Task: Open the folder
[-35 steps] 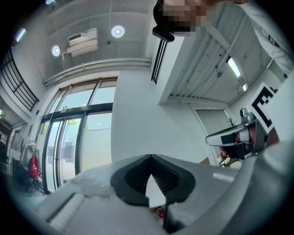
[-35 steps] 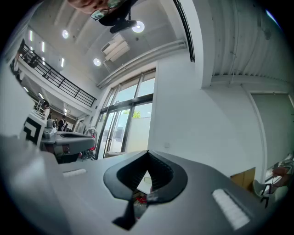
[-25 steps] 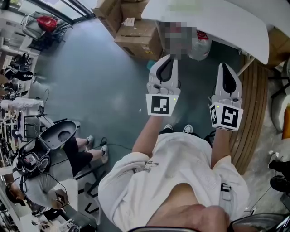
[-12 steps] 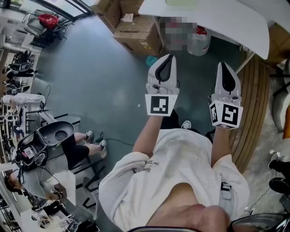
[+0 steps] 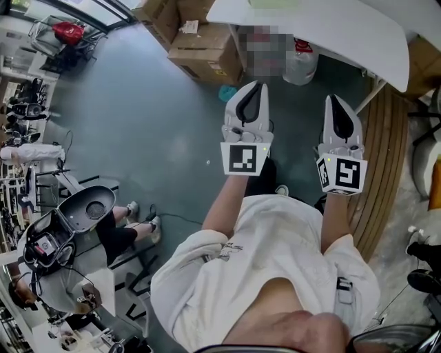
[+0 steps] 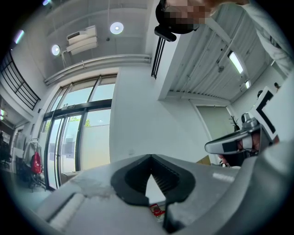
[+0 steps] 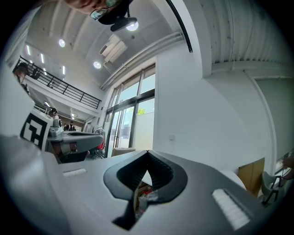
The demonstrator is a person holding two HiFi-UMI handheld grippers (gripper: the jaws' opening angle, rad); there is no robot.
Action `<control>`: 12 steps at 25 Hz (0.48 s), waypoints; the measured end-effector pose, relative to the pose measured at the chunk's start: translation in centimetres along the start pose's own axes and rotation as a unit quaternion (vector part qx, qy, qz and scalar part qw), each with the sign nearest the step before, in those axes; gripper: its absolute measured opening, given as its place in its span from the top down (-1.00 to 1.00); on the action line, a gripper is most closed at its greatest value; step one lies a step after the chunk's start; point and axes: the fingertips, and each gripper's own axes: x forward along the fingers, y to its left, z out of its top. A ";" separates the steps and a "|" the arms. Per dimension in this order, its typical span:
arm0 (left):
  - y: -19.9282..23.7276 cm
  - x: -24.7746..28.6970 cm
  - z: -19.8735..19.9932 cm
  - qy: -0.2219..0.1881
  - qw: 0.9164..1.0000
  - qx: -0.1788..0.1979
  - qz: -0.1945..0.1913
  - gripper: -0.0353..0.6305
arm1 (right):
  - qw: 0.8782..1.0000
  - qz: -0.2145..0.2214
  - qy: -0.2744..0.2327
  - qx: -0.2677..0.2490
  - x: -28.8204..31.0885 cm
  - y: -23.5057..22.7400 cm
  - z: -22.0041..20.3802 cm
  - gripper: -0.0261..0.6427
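Note:
No folder shows plainly in any view. A pale green flat thing (image 5: pixel 273 3) lies on the white table (image 5: pixel 344 38) at the top edge of the head view; what it is I cannot tell. My left gripper (image 5: pixel 252 85) is held out over the grey floor, short of the table, jaws shut and empty. My right gripper (image 5: pixel 334 101) is level with it to the right, jaws also shut on nothing. In the left gripper view the dark pads (image 6: pixel 138 183) meet at the tip, with the right gripper (image 6: pixel 229 145) beside them. The right gripper view shows its own pads (image 7: pixel 161 176) closed together.
Cardboard boxes (image 5: pixel 204 48) stand on the floor under the table's left end, a white bag (image 5: pixel 304 62) beside them. A round slatted wooden platform (image 5: pixel 386 158) lies at the right. A seated person (image 5: pixel 117 231) and equipment (image 5: pixel 76 214) are at the lower left.
The boxes and the table's edge have shifted up and left in the head view, and only one shoe shows below now. Both grippers stay shut and side by side.

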 end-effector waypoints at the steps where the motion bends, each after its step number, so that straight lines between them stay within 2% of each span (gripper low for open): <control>1: 0.4 0.4 -0.1 -0.004 1.000 0.000 0.001 0.89 | 1.000 0.003 0.001 -0.002 0.5 0.1 -0.2 0.92; 12: 7.0 7.1 -2.4 -0.012 1.000 -0.015 0.012 0.89 | 1.000 0.001 0.020 -0.016 10.4 0.3 -1.3 0.92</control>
